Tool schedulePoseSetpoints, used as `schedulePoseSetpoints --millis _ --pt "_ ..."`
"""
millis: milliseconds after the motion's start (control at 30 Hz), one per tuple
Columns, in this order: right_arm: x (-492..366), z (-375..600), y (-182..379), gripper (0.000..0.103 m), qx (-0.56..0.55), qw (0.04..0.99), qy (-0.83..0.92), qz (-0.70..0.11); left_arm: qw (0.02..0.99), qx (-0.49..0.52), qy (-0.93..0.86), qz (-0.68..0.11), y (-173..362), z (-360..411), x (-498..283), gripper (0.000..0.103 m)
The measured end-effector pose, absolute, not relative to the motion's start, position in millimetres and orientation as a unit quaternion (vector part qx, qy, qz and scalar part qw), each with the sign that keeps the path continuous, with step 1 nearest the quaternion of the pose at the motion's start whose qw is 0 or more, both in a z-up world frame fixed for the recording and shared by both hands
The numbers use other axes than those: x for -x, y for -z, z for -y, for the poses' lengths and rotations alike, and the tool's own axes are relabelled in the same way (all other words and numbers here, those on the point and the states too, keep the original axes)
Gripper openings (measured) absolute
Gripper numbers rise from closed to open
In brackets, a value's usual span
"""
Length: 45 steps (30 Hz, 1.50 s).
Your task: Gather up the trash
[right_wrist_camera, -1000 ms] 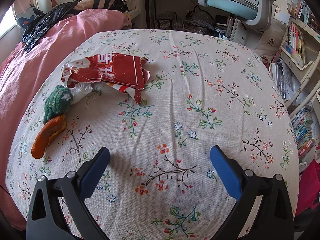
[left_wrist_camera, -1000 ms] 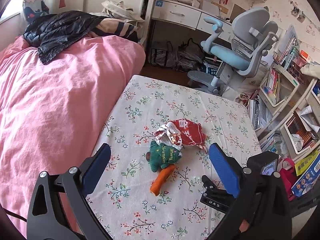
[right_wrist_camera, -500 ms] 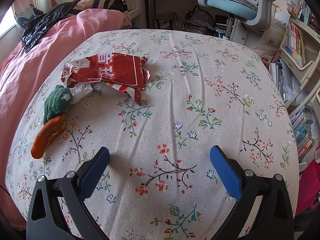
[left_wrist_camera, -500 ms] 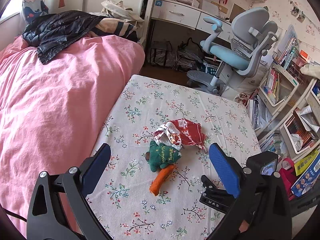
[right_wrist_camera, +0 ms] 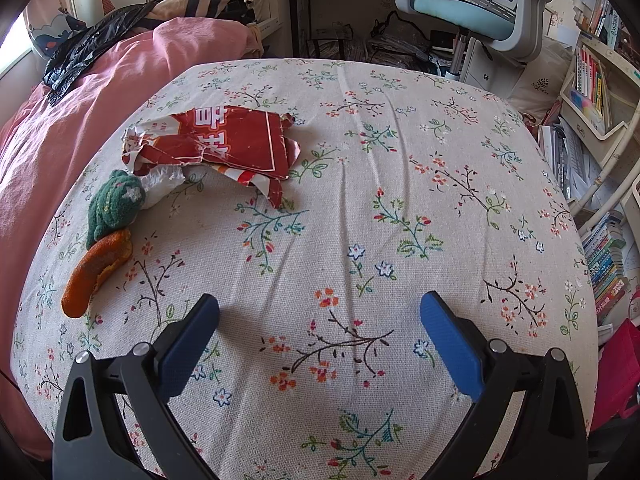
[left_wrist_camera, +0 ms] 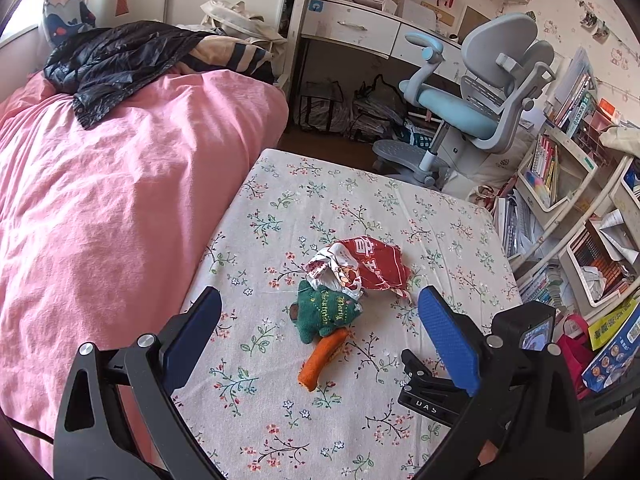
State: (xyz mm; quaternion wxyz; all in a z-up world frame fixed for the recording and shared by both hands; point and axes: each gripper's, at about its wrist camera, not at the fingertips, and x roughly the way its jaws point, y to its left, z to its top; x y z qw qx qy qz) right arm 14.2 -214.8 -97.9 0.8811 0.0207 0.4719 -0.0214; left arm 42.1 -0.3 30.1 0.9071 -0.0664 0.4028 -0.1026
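Note:
A torn red snack wrapper (left_wrist_camera: pixel 370 266) (right_wrist_camera: pixel 236 144) lies on the floral tablecloth (left_wrist_camera: pixel 360 208) (right_wrist_camera: pixel 400 200). Beside it sits a small green knitted Christmas-tree toy (left_wrist_camera: pixel 324 312) (right_wrist_camera: pixel 114 204), and an orange peel (left_wrist_camera: pixel 322 356) (right_wrist_camera: pixel 96 266) touches the toy's near end. My left gripper (left_wrist_camera: pixel 318 312) hovers high above this pile, open, its blue pads framing the toy. My right gripper (right_wrist_camera: pixel 320 316) stands open low over bare cloth, to the right of the pile and nearer to me. The right gripper's black body (left_wrist_camera: pixel 480 376) shows at the lower right of the left wrist view.
A bed with a pink duvet (left_wrist_camera: pixel 100 200) and a black jacket (left_wrist_camera: pixel 116 56) borders the table's left side. A grey-blue desk chair (left_wrist_camera: pixel 480 92) and a desk stand beyond the far edge. Bookshelves (left_wrist_camera: pixel 568 200) and a red bag (right_wrist_camera: pixel 616 376) crowd the right.
The left wrist view has drifted slightly, so the pile sits a touch lower and left in frame. The right gripper has not visibly moved. Both stay open.

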Motion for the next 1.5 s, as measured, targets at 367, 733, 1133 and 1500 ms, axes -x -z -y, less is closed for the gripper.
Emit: schedulePoseSetpoints --millis 367,733,1133,1500 --pt "-14 215 98 0.096 -0.021 0.881 0.021 -0.472 0.907 0.067 0.104 -0.403 -30 1 -42 0.095" --pt "-14 215 98 0.096 -0.021 0.881 0.022 -0.472 0.907 0.067 0.103 -0.403 -30 1 -42 0.095" --pt "-15 214 98 0.096 -0.019 0.881 0.022 -0.472 0.907 0.067 0.103 -0.403 -29 0 -42 0.095" --pt "-23 218 98 0.096 -0.033 0.884 0.04 -0.464 0.902 0.049 0.082 -0.422 -15 5 -49 0.096"
